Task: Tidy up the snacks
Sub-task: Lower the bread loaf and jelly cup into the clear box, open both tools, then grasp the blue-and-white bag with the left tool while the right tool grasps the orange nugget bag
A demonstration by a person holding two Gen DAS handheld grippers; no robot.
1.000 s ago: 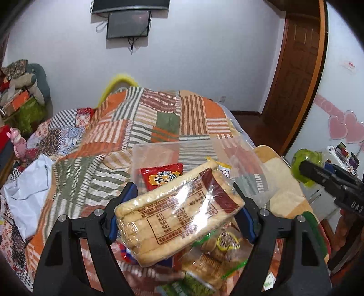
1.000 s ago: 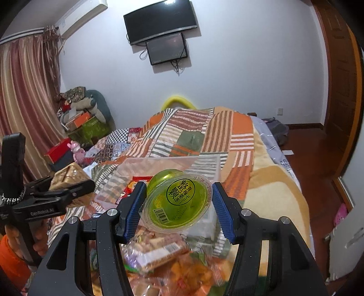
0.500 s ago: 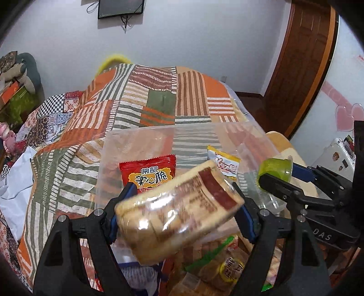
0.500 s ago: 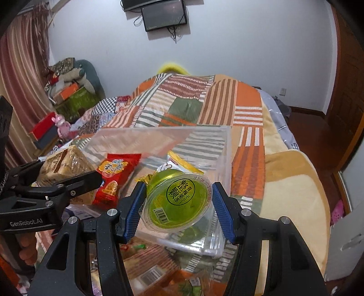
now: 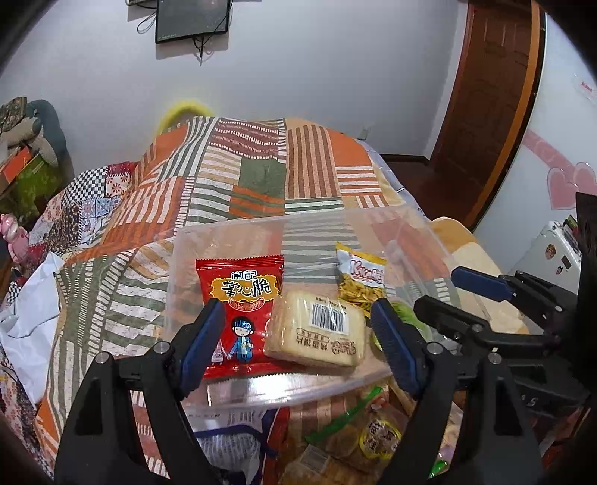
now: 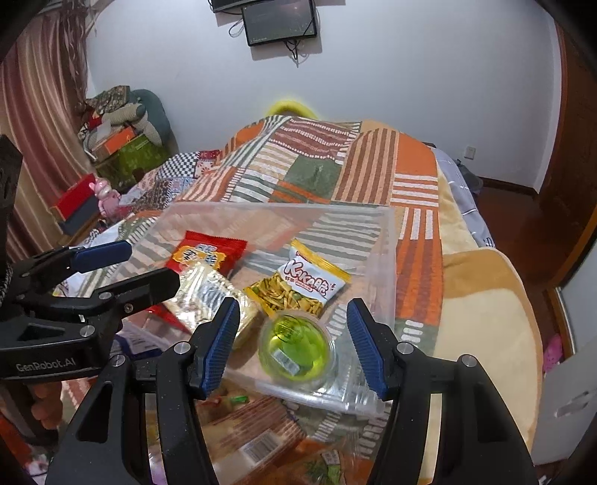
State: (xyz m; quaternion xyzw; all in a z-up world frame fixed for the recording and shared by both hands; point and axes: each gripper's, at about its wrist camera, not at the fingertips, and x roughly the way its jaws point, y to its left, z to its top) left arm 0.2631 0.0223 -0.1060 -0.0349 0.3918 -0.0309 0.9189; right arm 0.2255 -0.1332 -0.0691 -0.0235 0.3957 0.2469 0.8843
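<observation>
Four snacks now in the clear bin (image 6: 388, 261) on the bed: red packet (image 5: 238, 298), biscuit pack (image 5: 317, 328), yellow bag (image 6: 298, 287), green jelly cup (image 6: 294, 343) at its near edge; left claw (image 5: 298, 350) and right claw (image 6: 294, 343) spread, empty; loose snacks (image 5: 365, 444) still outside below.

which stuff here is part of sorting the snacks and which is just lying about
Job: clear bin, red packet, bread pack, yellow chip bag, green jelly cup, loose snacks in front.

Lying about: patchwork quilt, wall screen, pink toy.

Loose snacks (image 6: 257, 444) behind claw arms
</observation>
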